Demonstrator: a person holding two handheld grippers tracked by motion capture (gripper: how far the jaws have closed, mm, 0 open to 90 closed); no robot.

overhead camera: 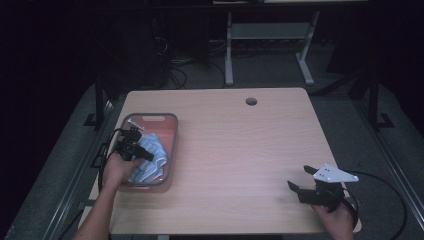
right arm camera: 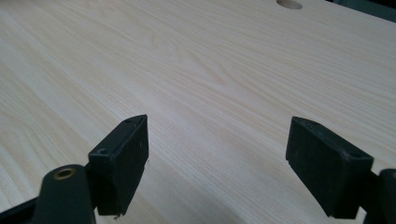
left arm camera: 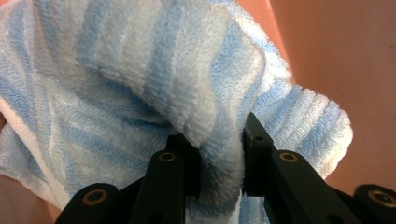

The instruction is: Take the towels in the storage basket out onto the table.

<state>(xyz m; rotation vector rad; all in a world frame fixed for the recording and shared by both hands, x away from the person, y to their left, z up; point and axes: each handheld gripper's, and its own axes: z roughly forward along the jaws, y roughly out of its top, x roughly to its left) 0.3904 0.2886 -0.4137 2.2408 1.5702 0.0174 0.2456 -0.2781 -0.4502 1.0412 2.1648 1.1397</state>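
A blue-and-white striped towel (overhead camera: pixel 154 159) lies crumpled in a pink tray with a grey rim (overhead camera: pixel 175 135) at the table's left side. My left gripper (overhead camera: pixel 145 152) reaches into the tray from the near left and is shut on a raised fold of the towel (left arm camera: pixel 140 70); in the left gripper view the left gripper (left arm camera: pixel 219 140) has its pads pinching the terry cloth from both sides. My right gripper (overhead camera: pixel 298 177) rests low near the table's front right corner. In the right gripper view the right gripper (right arm camera: pixel 217 154) stands open over bare wood, with nothing between its jaws.
The light wooden table (overhead camera: pixel 240 145) has a round cable hole (overhead camera: pixel 251 101) at its far middle, also seen as the hole (right arm camera: pixel 289 3). A small white object (overhead camera: pixel 134 123) lies at the tray's far end. Another desk's white legs (overhead camera: pixel 229 50) and floor cables stand beyond.
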